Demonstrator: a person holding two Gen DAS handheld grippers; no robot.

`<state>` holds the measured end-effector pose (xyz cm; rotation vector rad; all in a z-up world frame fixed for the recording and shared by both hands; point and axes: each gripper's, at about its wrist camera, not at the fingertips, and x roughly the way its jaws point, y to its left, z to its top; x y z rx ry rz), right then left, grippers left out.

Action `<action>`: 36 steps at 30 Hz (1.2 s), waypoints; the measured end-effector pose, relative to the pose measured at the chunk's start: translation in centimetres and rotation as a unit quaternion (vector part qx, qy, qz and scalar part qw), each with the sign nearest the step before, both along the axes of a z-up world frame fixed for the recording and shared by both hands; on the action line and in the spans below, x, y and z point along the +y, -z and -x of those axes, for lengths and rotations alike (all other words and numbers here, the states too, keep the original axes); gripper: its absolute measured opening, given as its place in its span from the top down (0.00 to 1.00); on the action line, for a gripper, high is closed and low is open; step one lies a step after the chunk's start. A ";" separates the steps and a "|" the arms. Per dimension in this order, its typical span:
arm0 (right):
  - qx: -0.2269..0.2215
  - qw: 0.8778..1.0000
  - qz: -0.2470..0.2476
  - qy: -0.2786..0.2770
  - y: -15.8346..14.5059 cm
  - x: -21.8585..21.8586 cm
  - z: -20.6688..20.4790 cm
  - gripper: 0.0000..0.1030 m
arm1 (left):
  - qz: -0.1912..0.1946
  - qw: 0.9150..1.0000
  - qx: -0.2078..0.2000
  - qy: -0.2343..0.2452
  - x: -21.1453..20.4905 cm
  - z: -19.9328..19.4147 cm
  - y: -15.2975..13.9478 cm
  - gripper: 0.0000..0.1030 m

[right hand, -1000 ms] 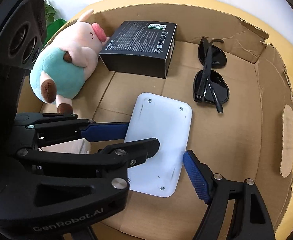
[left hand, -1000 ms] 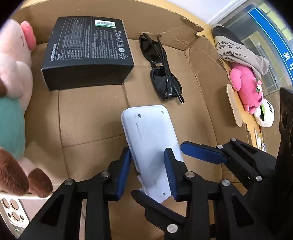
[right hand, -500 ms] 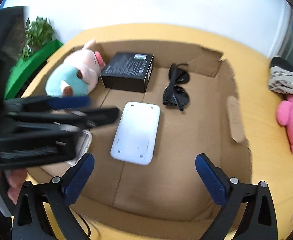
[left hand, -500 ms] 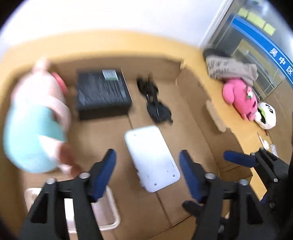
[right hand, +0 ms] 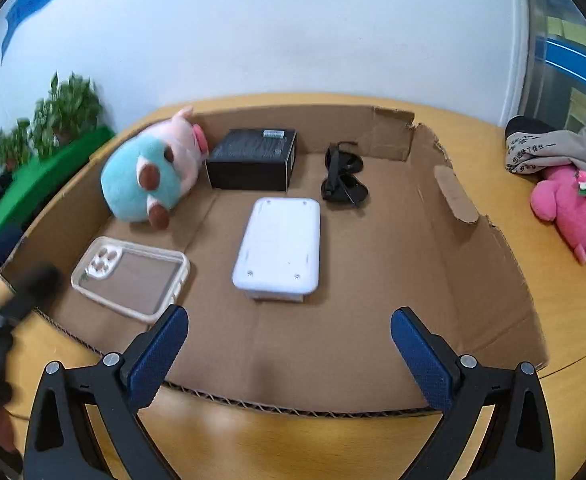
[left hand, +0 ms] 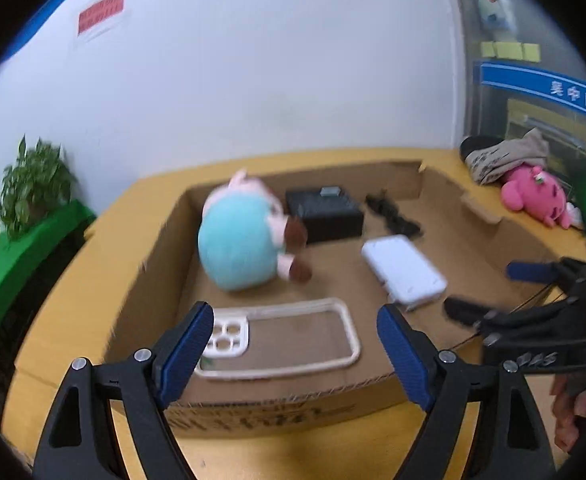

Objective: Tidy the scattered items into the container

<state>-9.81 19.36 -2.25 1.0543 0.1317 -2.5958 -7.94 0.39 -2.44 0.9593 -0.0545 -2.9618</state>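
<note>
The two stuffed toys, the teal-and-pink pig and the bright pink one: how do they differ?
The teal-and-pink pig lies inside the cardboard box, against its left wall; the bright pink toy lies outside it on the yellow table. The pig has a teal body and brown feet; the other is pink nearly all over. The pig touches the black carton; the pink toy lies by a grey cloth. Both are soft plush.

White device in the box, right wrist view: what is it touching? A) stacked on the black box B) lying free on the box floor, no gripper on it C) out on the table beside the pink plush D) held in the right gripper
B: the white device lies flat on the cardboard box floor, and the right gripper hangs open, short of it, with nothing between its fingers.
</note>
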 end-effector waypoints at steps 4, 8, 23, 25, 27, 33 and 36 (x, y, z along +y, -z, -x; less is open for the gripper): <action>0.010 1.000 0.002 -0.004 0.2 0.0 -0.1 0.00 | -0.029 0.999 0.008 -0.016 -0.7 0.5 1.2 0.18; 0.040 0.999 0.013 -0.010 0.4 0.1 -0.5 0.00 | -0.019 0.999 0.038 -0.022 -0.7 0.8 2.0 0.03; 0.149 0.988 0.036 -0.011 1.4 0.9 -2.0 0.00 | -0.012 0.996 0.081 -0.019 -0.5 0.5 2.2 0.00; 0.149 0.988 0.036 -0.011 1.4 0.9 -1.9 0.00 | -0.012 0.996 0.081 -0.019 -0.5 0.4 2.2 0.00; 0.149 0.988 0.036 -0.011 1.4 0.9 -1.9 0.00 | -0.011 0.997 0.081 -0.018 -0.5 0.4 2.2 0.00; 0.149 0.988 0.037 -0.011 1.4 0.9 -1.9 0.00 | -0.011 0.997 0.081 -0.018 -0.5 0.5 2.2 0.00; 0.149 0.988 0.037 -0.011 1.4 0.9 -1.9 0.00 | -0.011 0.997 0.081 -0.017 -0.6 0.5 2.2 0.00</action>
